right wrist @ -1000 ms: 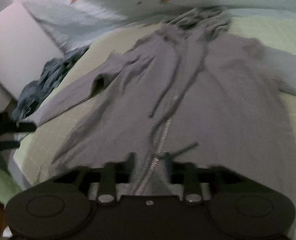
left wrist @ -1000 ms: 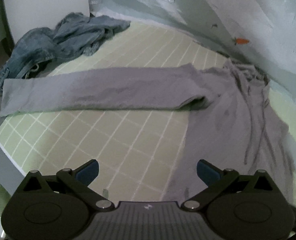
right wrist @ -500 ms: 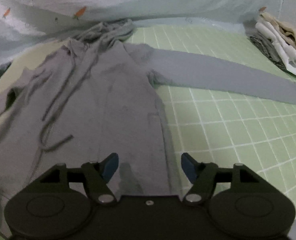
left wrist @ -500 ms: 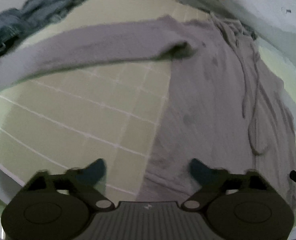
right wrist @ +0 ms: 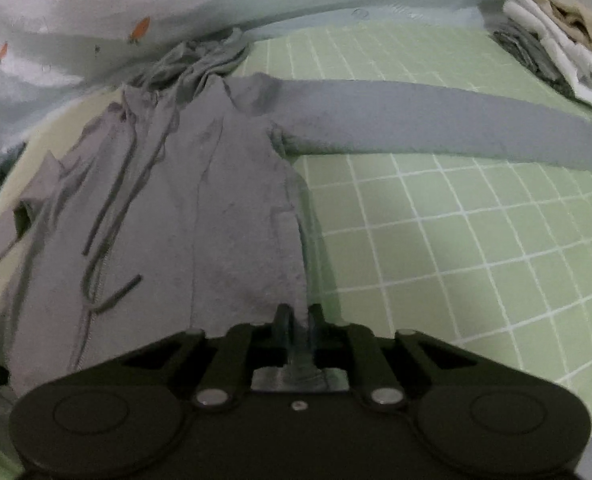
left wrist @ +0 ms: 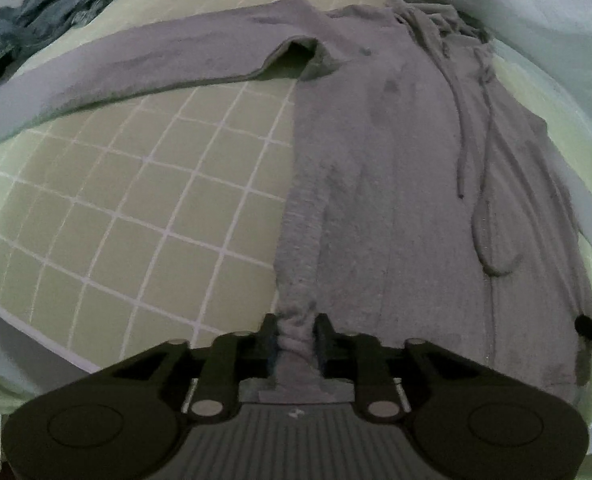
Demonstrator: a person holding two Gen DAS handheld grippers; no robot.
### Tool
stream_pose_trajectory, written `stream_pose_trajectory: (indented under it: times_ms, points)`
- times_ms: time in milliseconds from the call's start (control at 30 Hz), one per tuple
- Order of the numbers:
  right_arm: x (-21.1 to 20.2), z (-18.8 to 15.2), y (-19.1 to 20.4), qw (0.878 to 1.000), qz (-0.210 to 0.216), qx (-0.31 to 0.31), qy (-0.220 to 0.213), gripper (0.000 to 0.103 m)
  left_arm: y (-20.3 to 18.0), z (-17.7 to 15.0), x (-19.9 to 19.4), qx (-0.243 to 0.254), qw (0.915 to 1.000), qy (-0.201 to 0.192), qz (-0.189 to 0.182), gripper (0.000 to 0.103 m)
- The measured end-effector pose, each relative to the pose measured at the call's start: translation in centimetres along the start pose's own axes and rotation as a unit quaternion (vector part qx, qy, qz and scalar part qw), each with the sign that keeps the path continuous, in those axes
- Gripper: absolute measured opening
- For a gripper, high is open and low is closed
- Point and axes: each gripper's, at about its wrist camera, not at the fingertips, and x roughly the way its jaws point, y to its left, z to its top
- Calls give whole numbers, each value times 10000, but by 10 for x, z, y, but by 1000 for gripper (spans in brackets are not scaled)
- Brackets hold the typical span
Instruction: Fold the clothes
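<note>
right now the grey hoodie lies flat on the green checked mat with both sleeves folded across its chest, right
Not quite. The grey hoodie does lie flat on the green checked mat, but its sleeves are stretched straight out to the sides, not folded across the chest. The left wrist view shows one sleeve, the right wrist view the other.

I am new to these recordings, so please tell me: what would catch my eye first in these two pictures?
A grey hoodie lies spread flat on the green checked sheet, sleeves stretched out sideways. The left gripper and right gripper are closing on its two bottom corners, fabric bunched between the fingers. Folded clothes are stacked far right.
</note>
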Motion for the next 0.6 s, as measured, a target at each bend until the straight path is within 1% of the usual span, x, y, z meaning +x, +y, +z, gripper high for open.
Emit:
stream_pose_trajectory:
  times_ms: [33,100,133,200,267,333,367,500,600]
  points:
    - [-2,1,6,9998,-151,-81,-51,28,5,2,-2,-49,10000,-49,25,47]
    - [-6,3,18,9987,-402,-246,-200,67,19,9,-9,-208,9996,-203,65,62]
    - [-7,6,25,9978,-475,-330,-324,74,27,13,-13,-322,9990,-304,82,66]
    - [-7,11,40,9966,-440,-465,-520,92,47,23,-22,-567,9969,-520,156,78]
    - [-1,17,57,9972,-140,-468,-558,103,69,35,-27,-810,9938,-685,345,80]
    - [8,20,74,9976,209,-416,-508,103,96,47,-30,-1077,9894,-793,566,81]
    - [12,20,85,9974,287,-451,-476,103,109,51,-32,-1202,9870,-838,666,81]
    - [28,10,127,9965,284,-709,-346,103,161,65,-33,-1644,9772,-968,936,84]
    - [36,2,148,9972,246,-671,-232,103,198,76,-25,-1941,9703,-940,1092,85]
